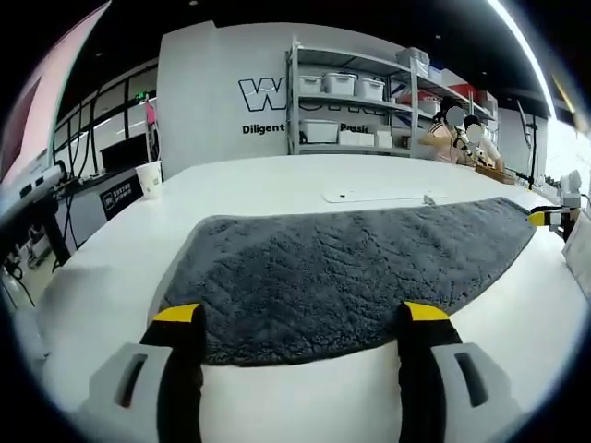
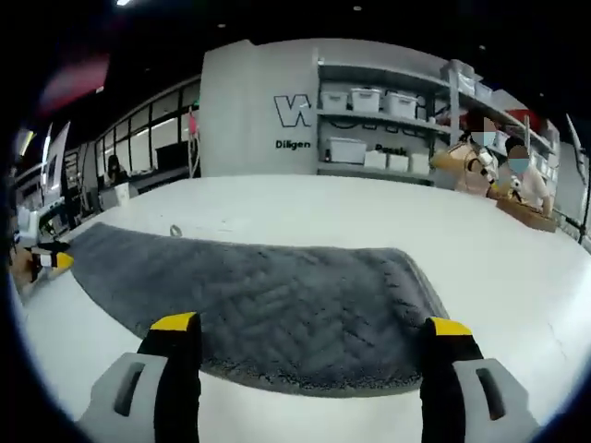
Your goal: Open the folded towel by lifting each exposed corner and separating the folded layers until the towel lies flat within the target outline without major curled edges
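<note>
towel (image 1: 351,268): grey, shaggy, lying on the white tabletop (image 1: 277,180); spans centre to right of the left gripper view, and left to centre of the right gripper view (image 2: 268,305). Looks folded along its length, near edge thick and rolled. Cannot see a target outline.
left gripper (image 1: 302,318): jaws spread wide, released, nothing between them. Yellow tips sit at the towel's near edge, lower centre of frame; cannot tell if they touch the pile.
right gripper (image 2: 314,330): jaws spread wide, nothing held. Tips at the near edge, lower centre of frame.
cross-view: the right gripper's yellow tip shows at the right edge of the left gripper view, by the towel's far end. The left one shows at the left edge of the right gripper view.
step (judgement): about to pick the top layer at the near edge, one gripper toward each end.
how to do it well: go in low, pinch only the upper layer at the corners, not the whole stack. Lift both ends together, carry the layer over evenly so it doesn't twist.
risk: thick pile hides the layer split; grabbing both layers just drags the towel.
background: shelves (image 1: 355,92) with bins at upper centre, people at upper right, paper cup (image 1: 149,178) at left.
</note>
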Available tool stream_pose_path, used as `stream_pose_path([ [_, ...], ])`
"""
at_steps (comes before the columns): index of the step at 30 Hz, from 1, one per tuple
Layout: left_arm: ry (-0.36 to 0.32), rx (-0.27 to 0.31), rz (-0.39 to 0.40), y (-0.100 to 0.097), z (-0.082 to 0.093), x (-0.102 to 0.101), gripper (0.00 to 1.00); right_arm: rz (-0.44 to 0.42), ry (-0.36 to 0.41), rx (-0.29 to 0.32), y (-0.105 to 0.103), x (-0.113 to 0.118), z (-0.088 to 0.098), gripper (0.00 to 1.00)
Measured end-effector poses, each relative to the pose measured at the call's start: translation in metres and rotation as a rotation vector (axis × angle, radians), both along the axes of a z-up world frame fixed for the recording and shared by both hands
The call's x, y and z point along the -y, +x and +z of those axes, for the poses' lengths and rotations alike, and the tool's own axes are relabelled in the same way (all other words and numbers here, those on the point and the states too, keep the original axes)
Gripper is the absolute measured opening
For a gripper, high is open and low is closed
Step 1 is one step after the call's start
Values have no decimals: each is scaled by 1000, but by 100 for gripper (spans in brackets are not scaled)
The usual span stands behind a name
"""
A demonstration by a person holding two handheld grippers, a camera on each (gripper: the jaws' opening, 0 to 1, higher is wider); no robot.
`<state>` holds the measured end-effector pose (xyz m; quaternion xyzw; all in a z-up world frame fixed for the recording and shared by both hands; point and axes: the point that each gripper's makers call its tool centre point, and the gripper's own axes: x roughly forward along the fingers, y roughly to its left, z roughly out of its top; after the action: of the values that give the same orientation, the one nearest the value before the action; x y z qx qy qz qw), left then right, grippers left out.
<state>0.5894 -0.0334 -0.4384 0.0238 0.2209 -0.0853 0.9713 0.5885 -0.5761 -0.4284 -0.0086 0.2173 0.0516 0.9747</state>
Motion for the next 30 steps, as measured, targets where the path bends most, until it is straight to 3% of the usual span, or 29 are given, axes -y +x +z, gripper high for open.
stream_pose_path([
  [3,0,0,0,0,0,0,86,-11,7,-38,0,4,-13,99],
  [9,-2,0,3,1,0,-1,86,-33,-15,-34,1,2,-16,99],
  [30,4,-9,24,-3,0,0,85,-118,-26,-52,-10,1,-17,97],
])
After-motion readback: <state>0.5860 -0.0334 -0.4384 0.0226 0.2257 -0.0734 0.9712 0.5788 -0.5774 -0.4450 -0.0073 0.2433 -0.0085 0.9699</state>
